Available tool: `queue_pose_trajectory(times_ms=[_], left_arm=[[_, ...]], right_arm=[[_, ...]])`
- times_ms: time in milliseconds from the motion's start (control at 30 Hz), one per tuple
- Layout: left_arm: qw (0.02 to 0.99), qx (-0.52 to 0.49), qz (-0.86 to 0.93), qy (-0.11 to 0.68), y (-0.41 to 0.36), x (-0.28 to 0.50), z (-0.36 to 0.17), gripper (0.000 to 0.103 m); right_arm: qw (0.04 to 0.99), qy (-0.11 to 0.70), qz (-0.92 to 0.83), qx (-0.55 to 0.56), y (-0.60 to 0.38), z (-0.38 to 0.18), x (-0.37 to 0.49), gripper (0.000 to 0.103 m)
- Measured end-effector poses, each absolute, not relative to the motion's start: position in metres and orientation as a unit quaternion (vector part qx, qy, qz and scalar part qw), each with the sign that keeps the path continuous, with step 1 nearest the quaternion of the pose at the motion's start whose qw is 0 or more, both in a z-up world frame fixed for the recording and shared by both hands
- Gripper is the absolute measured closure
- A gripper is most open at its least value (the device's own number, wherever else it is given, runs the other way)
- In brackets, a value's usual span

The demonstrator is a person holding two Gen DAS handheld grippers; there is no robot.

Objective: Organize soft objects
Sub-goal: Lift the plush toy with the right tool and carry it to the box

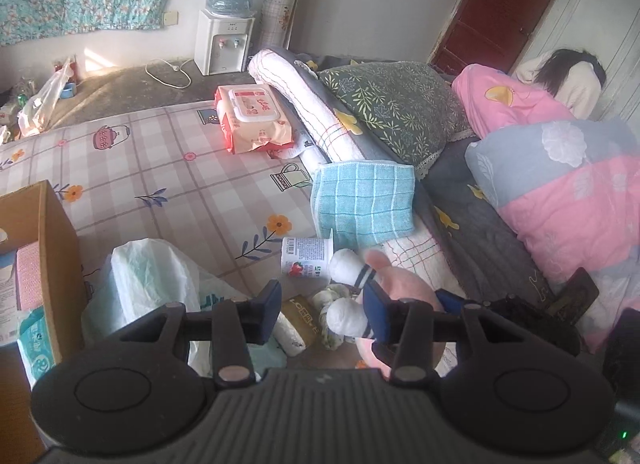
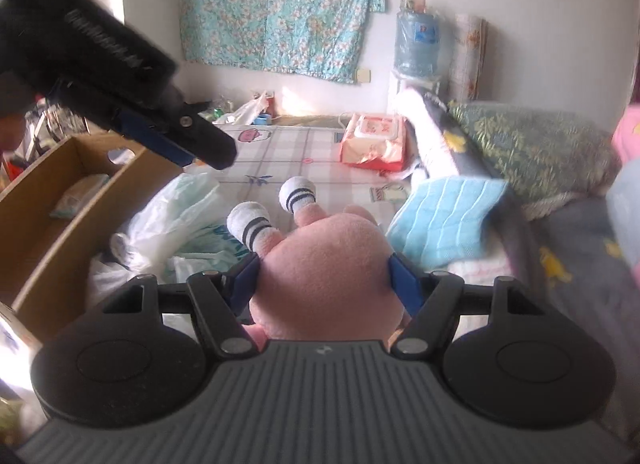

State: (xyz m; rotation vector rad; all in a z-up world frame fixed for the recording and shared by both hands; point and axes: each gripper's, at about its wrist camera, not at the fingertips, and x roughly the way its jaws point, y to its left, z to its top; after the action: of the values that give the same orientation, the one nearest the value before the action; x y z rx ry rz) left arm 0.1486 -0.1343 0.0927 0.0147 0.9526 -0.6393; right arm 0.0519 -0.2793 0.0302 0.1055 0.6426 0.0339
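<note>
A pink plush toy (image 2: 326, 264) with white striped socks sits between the fingers of my right gripper (image 2: 324, 276), which is shut on its body and holds it above the mat. In the left wrist view the same toy (image 1: 400, 284) and its socked feet (image 1: 348, 264) show just right of my left gripper (image 1: 322, 304), which is open and empty. The left gripper also shows in the right wrist view (image 2: 208, 148), at upper left above the cardboard box (image 2: 60, 200). A folded blue checked towel (image 1: 362, 202) lies at the mattress edge.
A cardboard box (image 1: 52, 248) with tissue packs stands at the left. White plastic bags (image 1: 148, 276), a yoghurt cup (image 1: 306, 256), a wet-wipe pack (image 1: 252, 118), pillows (image 1: 396, 108) and quilts (image 1: 572, 200) lie around. A water dispenser (image 1: 224, 40) stands at the wall.
</note>
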Motion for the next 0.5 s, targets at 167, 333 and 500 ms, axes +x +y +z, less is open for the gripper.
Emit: queue_pose_trajectory(times_ms=[167,333,500], left_arm=[[0.854,-0.038,-0.286,0.432,-0.095,0.106,0.091,0.055],[0.852,-0.069,-0.273,0.44,-0.067,0.073,0.072,0.055],[0.848,-0.055,-0.272,0.452,-0.057,0.044,0.045,0.055]], right_arm=[[0.891,0.36,0.065,0.269,-0.319,0.005,0.043,0.034],[0.819,0.395,0.104,0.403,-0.325,-0.034,0.043,0.034],[0.776,0.435,0.129,0.438,-0.301,-0.069,0.04,0.032]])
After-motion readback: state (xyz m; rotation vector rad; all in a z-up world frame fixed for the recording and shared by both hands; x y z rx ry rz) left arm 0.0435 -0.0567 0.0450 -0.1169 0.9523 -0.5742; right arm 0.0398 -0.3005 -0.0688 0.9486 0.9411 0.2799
